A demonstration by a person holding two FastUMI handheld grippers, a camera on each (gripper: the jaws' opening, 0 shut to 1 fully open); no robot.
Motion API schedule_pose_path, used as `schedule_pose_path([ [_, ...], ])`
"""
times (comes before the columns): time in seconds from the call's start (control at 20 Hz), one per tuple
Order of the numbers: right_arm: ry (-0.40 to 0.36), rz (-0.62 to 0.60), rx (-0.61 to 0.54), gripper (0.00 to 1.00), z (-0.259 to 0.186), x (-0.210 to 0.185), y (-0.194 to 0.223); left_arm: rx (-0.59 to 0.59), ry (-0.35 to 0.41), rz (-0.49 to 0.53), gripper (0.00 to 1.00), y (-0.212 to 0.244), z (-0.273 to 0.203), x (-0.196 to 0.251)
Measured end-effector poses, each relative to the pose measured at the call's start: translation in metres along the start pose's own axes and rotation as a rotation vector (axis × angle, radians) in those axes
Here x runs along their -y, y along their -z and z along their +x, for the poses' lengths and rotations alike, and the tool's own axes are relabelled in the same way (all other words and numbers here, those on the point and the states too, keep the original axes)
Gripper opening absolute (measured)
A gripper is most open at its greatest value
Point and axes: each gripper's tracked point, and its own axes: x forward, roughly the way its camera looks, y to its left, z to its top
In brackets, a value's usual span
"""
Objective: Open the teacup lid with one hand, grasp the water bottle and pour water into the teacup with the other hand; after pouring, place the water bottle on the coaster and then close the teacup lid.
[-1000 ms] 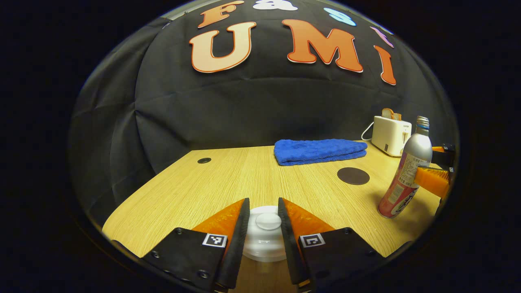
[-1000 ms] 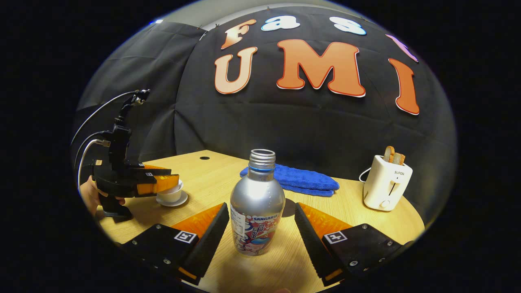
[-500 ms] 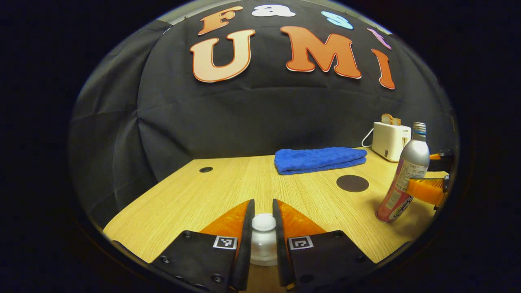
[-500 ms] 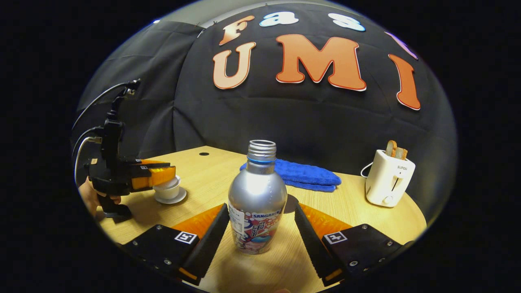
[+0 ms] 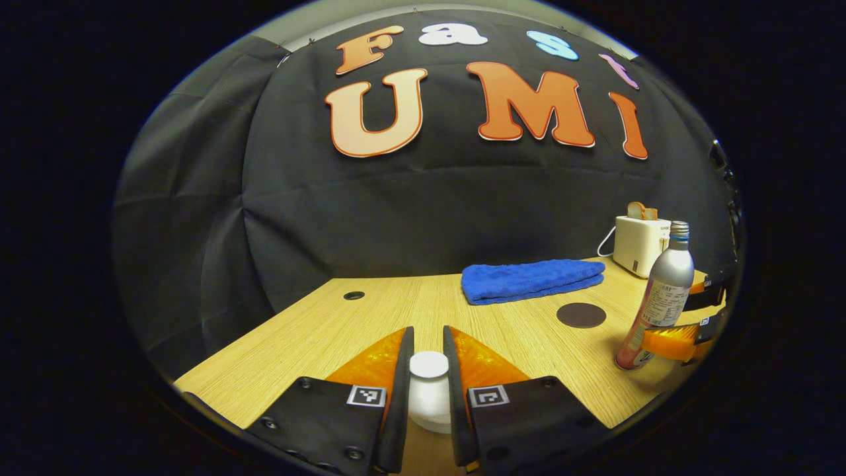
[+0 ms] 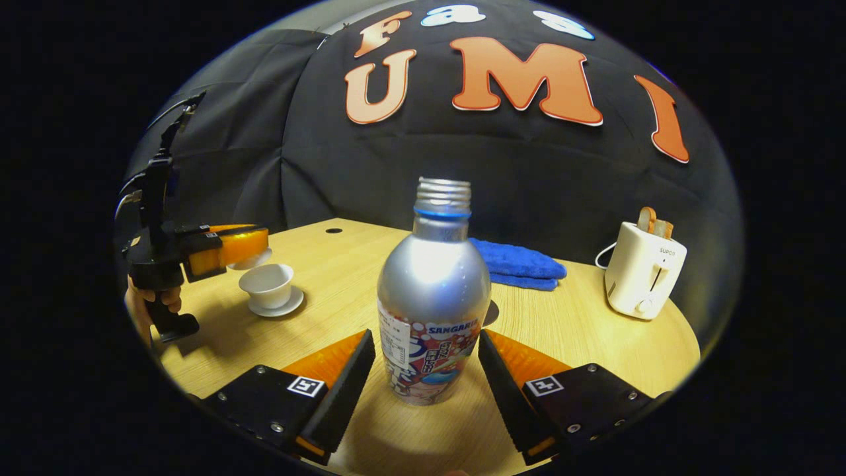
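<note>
Two tongs are working over the wooden surface [image 6: 581,330]. The left tongs [image 5: 428,370] are clenching the teacup lid [image 5: 429,390] by its knob, and in the right gripper view the lid [image 6: 250,259] is hanging above the open teacup [image 6: 267,285], which is sitting upright on its saucer [image 6: 281,309]. The right tongs [image 6: 426,367] are standing released, their fingers lying either side of the water bottle [image 6: 433,297] without pressing it. That bottle is standing with its long axis vertical and its uncapped mouth pointing up. Beyond the bottle, the dark coaster [image 5: 581,315] is lying near a blue towel [image 5: 532,279] and a white toaster [image 6: 644,270].
</note>
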Motion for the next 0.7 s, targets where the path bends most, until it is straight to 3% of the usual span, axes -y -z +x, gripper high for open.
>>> schedule_pose_path([
  [0.15,0.010,0.023,-0.059,0.88,0.007,0.000,0.014,0.009,-0.018,-0.004,0.31,0.001,-0.006,-0.009],
  [0.2,0.010,0.025,-0.059,0.82,0.008,0.000,0.012,0.011,-0.023,-0.006,0.31,0.002,-0.008,-0.012],
  [0.35,0.039,-0.016,-0.053,0.80,0.005,0.005,0.002,0.011,-0.036,-0.016,0.31,0.005,-0.014,-0.023],
  [0.5,0.070,-0.113,-0.047,0.80,0.004,0.010,-0.014,0.014,-0.063,-0.010,0.31,0.000,-0.015,-0.036],
  [0.55,0.084,-0.150,-0.044,0.80,0.003,0.010,-0.018,0.014,-0.072,-0.008,0.27,0.002,-0.017,-0.040],
  [0.7,0.125,-0.295,-0.023,0.80,0.007,0.013,-0.043,0.022,-0.108,-0.014,0.31,-0.001,-0.024,-0.059],
])
